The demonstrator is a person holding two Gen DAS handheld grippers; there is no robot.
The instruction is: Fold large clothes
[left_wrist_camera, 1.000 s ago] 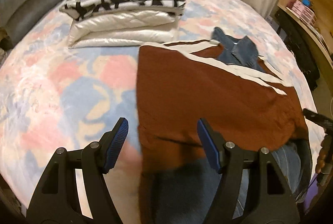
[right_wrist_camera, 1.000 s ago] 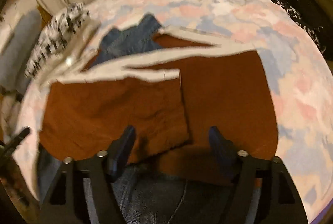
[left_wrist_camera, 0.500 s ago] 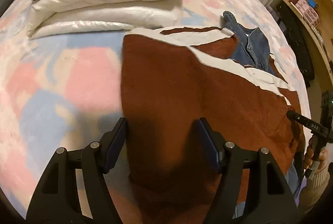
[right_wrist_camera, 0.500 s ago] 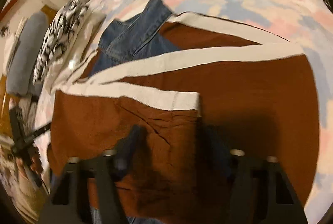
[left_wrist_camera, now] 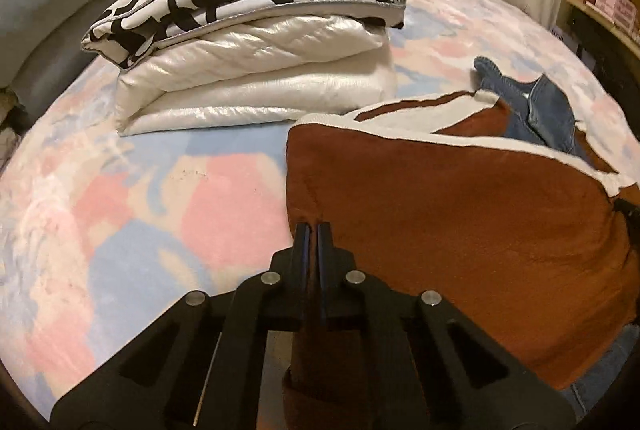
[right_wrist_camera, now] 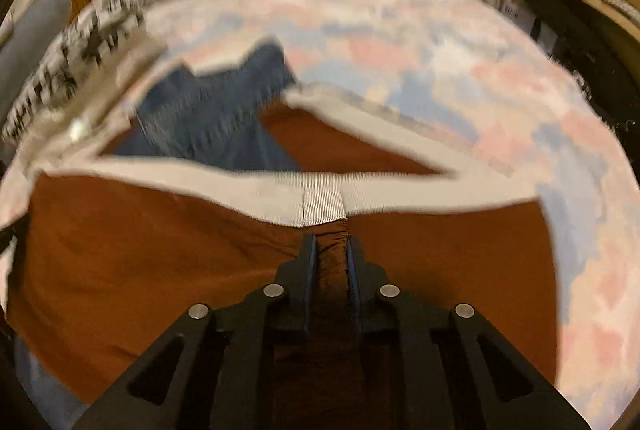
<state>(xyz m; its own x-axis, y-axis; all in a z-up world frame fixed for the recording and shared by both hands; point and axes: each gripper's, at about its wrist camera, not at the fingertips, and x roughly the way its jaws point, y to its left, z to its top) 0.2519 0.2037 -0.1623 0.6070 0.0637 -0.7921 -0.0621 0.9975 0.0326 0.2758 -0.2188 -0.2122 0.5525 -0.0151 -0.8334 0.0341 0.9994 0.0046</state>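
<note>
Both jaws having just closed, the left hand-held gripper (left_wrist_camera: 313, 230) pinches the brown garment's (left_wrist_camera: 460, 222) lower-left edge and the right hand-held gripper (right_wrist_camera: 330, 244) clamps its lower middle, the cloth stretching away up-frame across the bed (left_wrist_camera: 140, 198), toward the jeans (right_wrist_camera: 216, 118).

Bare pastel bedspread (left_wrist_camera: 120, 214) left of the brown garment (left_wrist_camera: 460, 230); stack of 2 folded quilts (left_wrist_camera: 256, 42) blocking beyond.

Matt, soft rust-brown garment (left_wrist_camera: 460, 222) with ribbed cream trim (right_wrist_camera: 324, 204); glossy quilted white jacket (left_wrist_camera: 256, 86) (satin sheen); fuzzy pastel blanket (left_wrist_camera: 132, 198); coarse blue denim (right_wrist_camera: 216, 114).
</note>
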